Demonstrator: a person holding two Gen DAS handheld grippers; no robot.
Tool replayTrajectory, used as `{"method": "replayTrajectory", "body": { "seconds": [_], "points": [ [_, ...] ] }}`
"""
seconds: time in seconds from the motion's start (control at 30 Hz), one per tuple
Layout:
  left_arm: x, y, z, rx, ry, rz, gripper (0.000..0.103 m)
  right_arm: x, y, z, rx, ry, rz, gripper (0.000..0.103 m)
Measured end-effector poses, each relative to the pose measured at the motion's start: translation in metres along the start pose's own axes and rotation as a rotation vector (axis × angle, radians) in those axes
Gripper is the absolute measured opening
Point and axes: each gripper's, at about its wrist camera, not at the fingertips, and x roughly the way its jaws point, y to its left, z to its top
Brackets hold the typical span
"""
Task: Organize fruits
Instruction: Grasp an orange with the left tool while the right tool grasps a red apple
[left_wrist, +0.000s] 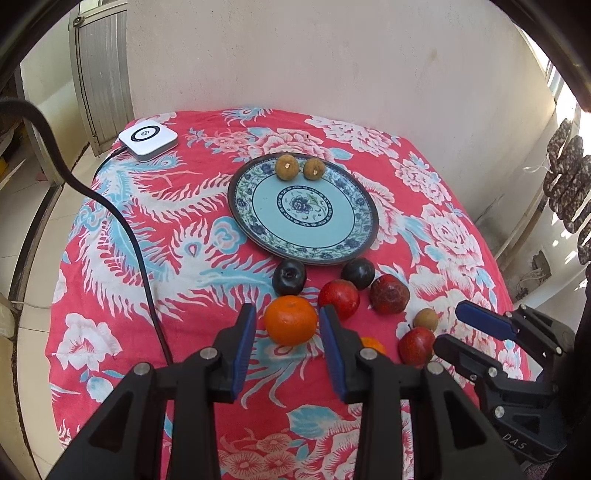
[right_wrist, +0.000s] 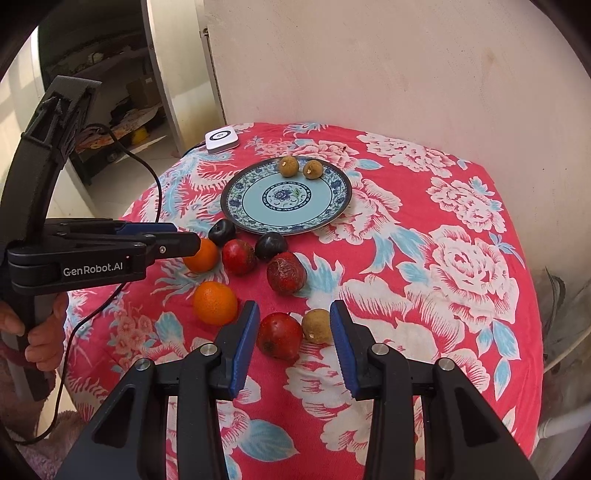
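A blue patterned plate (left_wrist: 236, 206) (right_wrist: 229, 199) holds two brown longans (left_wrist: 285, 167) (right_wrist: 289, 166) at its far rim. In front of it on the red flowered cloth lie two dark plums (left_wrist: 289, 277), red fruits (left_wrist: 338, 298) and two oranges. My left gripper (left_wrist: 288, 328) (right_wrist: 188, 236) is open and straddles one orange (left_wrist: 290, 320) (right_wrist: 201, 254), which rests on the cloth. My right gripper (right_wrist: 294, 325) (left_wrist: 448, 325) is open, its tips just short of a red fruit (right_wrist: 279, 334) (left_wrist: 415, 345) and a loose longan (right_wrist: 317, 325) (left_wrist: 425, 319). The second orange (right_wrist: 215, 302) lies left of it.
A white square device (left_wrist: 148, 139) (right_wrist: 221, 139) sits at the far left corner, and its black cable (left_wrist: 136, 258) runs across the cloth and off the left side. A pale wall stands right behind the table. A person's hand (right_wrist: 44, 339) holds the left gripper's handle.
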Motion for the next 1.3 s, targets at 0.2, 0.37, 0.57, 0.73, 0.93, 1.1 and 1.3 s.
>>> {"method": "replayTrajectory", "body": {
  "seconds": [0.2,0.37,0.57,0.73,0.93,1.1,1.3],
  "points": [
    [0.004,0.000,-0.003,0.000,0.008,0.003,0.038,0.006,0.001,-0.006,0.006,0.024,0.008,0.041],
    [0.006,0.000,-0.003,0.000,0.009,0.003,0.038,0.011,0.002,-0.009,0.010,0.039,0.019,0.041],
    [0.009,0.000,-0.005,0.000,0.012,0.002,0.038,0.017,0.004,-0.012,0.011,0.057,0.028,0.041],
    [0.014,0.000,-0.008,-0.004,0.017,0.000,0.038,0.020,0.004,-0.013,0.007,0.058,0.027,0.041],
    [0.015,0.000,-0.007,-0.003,0.017,-0.001,0.038,0.021,0.005,-0.014,0.009,0.059,0.040,0.041],
    [0.017,-0.001,-0.008,0.002,0.016,-0.004,0.038,0.021,0.007,-0.016,0.008,0.069,0.037,0.041],
    [0.018,-0.002,-0.009,0.006,0.014,-0.011,0.038,0.025,0.006,-0.017,0.022,0.075,0.040,0.041]
  ]
}}
